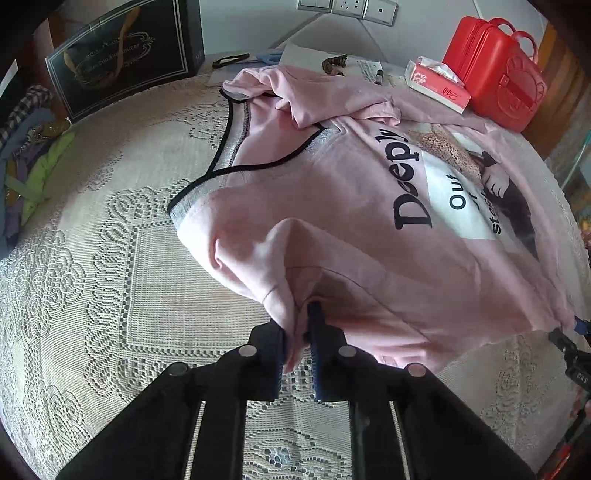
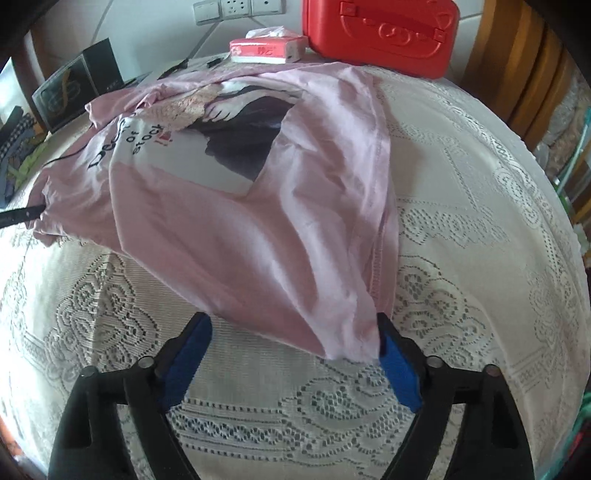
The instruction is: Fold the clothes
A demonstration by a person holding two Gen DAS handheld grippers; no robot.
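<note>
The pink T-shirt (image 1: 332, 221) lies print-up and rumpled on the lace tablecloth (image 1: 129, 277), sleeves bunched, no clean fold visible. The left gripper (image 1: 297, 354) pinches a tuck of fabric at one near corner. The right gripper (image 2: 291, 354) stands spread, the hem corner between its jaws but unclamped. Judged: folding barely begun. A red case (image 2: 376, 33) stands behind.

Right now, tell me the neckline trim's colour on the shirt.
Grey with black edging, clearest in left wrist view.
</note>
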